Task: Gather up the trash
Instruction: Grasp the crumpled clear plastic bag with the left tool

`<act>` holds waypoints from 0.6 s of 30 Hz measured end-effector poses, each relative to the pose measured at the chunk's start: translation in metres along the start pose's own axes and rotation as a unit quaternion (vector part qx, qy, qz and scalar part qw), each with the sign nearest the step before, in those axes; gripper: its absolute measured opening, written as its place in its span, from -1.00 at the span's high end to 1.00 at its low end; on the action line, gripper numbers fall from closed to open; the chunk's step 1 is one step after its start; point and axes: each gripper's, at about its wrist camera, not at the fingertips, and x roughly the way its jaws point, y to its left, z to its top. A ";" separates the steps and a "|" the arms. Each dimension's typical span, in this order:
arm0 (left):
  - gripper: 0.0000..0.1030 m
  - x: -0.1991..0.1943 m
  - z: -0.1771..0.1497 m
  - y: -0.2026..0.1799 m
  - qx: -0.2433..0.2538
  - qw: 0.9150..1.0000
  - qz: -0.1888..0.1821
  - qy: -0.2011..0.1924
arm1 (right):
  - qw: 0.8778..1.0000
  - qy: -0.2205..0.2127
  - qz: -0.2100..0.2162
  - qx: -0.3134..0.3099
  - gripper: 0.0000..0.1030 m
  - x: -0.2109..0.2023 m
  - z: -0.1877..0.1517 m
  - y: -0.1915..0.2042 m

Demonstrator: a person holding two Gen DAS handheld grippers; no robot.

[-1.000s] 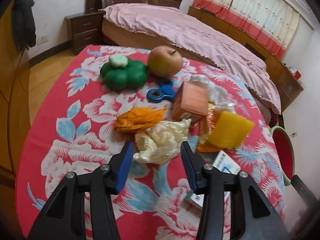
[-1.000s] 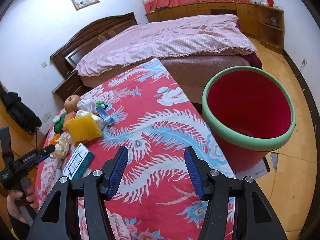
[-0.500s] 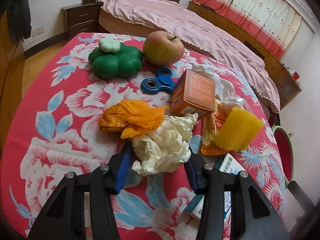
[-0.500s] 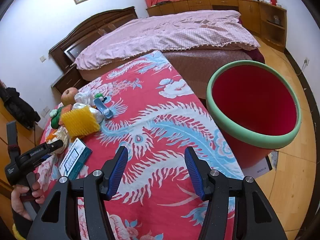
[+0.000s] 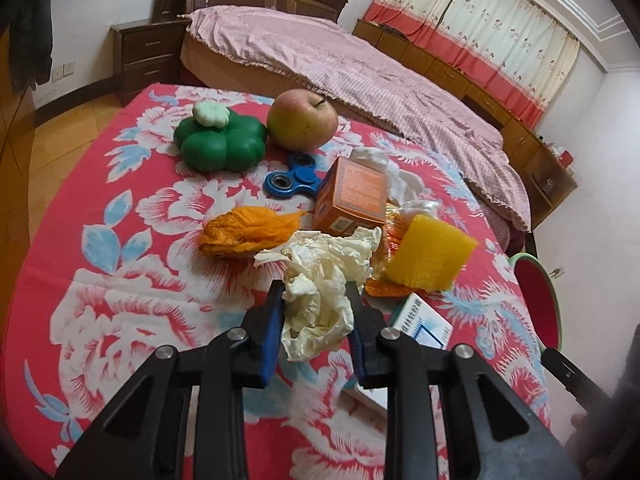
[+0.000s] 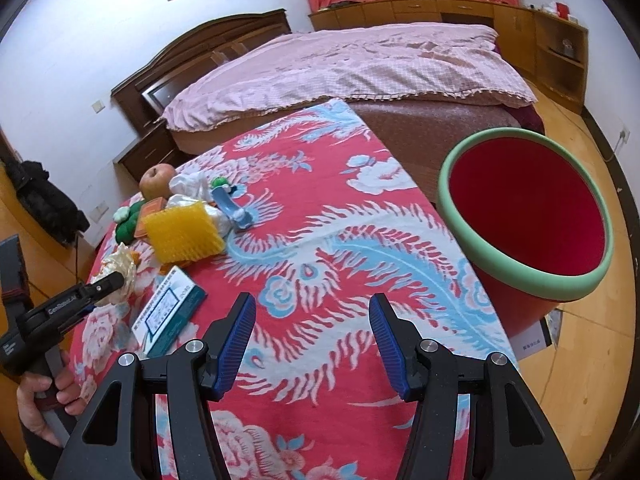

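Left gripper (image 5: 314, 304): jaws just been closing, pads now pinching crumpled tissue (image 5: 320, 284) directly between them on tablecloth (image 5: 120, 280), near its left end. Right gripper (image 6: 312, 332): spread, nothing between, above bare cloth. Key relation: red bin (image 6: 524, 216) stands off table's right edge, well apart from tissue, nearer right hand. Left wrist view shows pad contact; right wrist view shows full bin mouth, only a sliver in left view.
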 end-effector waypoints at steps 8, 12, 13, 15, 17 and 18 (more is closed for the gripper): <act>0.44 -0.031 -0.004 0.013 0.002 1.000 0.016 -0.023 | 0.999 0.016 0.024 -0.020 -0.17 0.008 -0.002 0.033; 0.44 -0.039 -0.008 0.028 -0.008 0.999 0.031 -0.028 | 0.999 0.027 0.033 -0.029 -0.17 0.015 -0.003 0.053; 0.44 -0.042 -0.010 0.031 -0.010 0.999 0.034 -0.030 | 0.998 0.030 0.035 -0.031 -0.17 0.017 -0.004 0.059; 0.44 -0.046 -0.012 0.038 -0.015 0.998 0.042 -0.035 | 0.998 0.036 0.038 -0.039 -0.17 0.023 -0.006 0.071; 0.44 -0.049 -0.013 0.045 -0.021 0.998 0.048 -0.038 | 0.997 0.042 0.040 -0.049 -0.17 0.028 -0.009 0.083; 0.44 -0.051 -0.014 0.051 -0.025 0.997 0.053 -0.040 | 0.997 0.047 0.042 -0.053 -0.17 0.031 -0.010 0.090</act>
